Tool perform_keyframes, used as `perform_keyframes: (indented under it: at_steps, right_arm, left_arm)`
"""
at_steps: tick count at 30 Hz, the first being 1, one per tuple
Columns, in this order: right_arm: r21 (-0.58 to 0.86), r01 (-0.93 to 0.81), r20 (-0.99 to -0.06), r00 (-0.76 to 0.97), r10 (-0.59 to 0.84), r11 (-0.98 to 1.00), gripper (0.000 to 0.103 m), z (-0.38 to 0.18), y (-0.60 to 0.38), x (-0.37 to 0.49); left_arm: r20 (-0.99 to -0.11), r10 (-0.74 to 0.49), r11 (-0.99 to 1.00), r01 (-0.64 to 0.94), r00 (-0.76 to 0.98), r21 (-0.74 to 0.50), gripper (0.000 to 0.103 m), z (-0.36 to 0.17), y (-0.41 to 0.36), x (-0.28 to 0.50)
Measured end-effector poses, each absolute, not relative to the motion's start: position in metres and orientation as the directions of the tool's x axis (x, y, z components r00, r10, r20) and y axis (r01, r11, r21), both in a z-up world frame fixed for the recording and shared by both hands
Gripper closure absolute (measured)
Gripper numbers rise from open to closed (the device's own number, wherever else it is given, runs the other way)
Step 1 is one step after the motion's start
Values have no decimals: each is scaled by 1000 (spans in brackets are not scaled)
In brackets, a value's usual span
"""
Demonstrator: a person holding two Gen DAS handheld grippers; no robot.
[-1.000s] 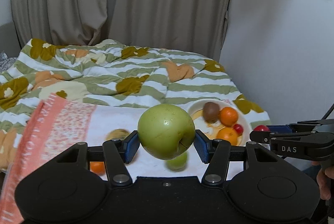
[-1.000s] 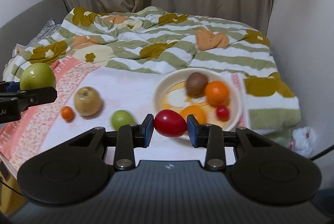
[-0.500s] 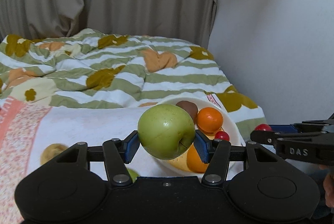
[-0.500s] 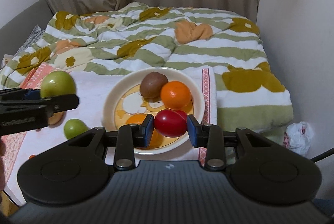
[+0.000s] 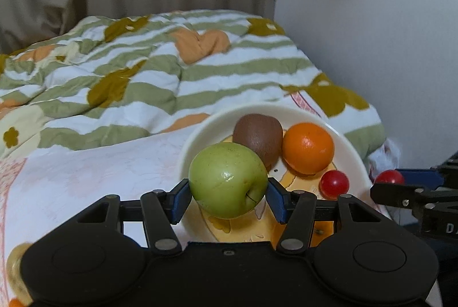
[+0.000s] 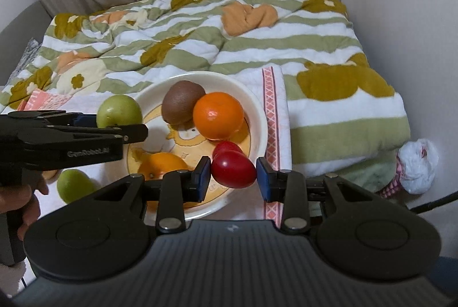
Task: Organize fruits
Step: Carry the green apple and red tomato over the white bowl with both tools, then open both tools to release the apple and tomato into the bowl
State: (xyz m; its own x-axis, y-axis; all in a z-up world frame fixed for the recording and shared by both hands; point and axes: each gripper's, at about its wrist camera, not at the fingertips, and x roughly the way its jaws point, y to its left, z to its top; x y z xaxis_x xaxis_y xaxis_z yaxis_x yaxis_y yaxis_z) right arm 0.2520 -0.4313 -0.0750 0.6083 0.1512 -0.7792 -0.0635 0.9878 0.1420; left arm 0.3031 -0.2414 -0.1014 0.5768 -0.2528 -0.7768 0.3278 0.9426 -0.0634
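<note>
A: What is the right gripper [image 6: 234,174] carrying?
B: Its fingers [image 6: 203,174] are squeezing a red tomato [image 6: 234,172] over the cream plate's [image 6: 257,109] near rim.
A: And at left?
B: The left gripper [image 6: 114,132] is holding a green apple [image 6: 118,114] beside the plate.

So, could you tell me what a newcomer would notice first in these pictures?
Probably the big green apple clamped in the left claw over the near left of the cream plate. Next, the red fruit in the right claw above the plate's near right edge, with an orange and kiwi already inside.
</note>
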Motion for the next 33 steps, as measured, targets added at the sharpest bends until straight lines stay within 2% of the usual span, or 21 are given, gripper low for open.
perform_keyframes:
  at_steps: [9,10,11,12,13,14,25,33]
  right_arm:
    - [144,-12,-786,606,122,989,53,-78,-439,257]
    - [143,-8,-785,608,119,990,53,-78,-440,257]
    - [142,-4,-784,610,115,990,53,-77,-441,258]
    - [142,0,-783,612,112,990,53,-76,-442,257]
    - [142,2,-781,614,110,990,53,-75,-443,257]
    - [140,5,-780,617,107,990,53,-74,-444,257]
    - [141,-41,-765,629,135,989,53,-66,-437,252]
    - [100,-162,-760,624,181,982,53,-75,-418,256]
  left_arm:
    - [-817,-259,929,364,515,-65,42,-120,-252,319]
    - [-816,-260,931,358,516,-70,39,-120,-251,319]
    - [-809,-266,932,355,525,-77,23,-117,-250,319]
    - [-797,-279,931,355,535,-88,17,-114,-248,317]
    - [-784,-299,928,356,544,-107,5,-109,-246,316]
    - [-771,-298,932,346,562,-108,1,-103,-244,313]
    - [-730,-269,950,297,628,-94,1,-66,-217,285]
    - [-724,-226,965,251,652,-75,1,-57,-197,256]
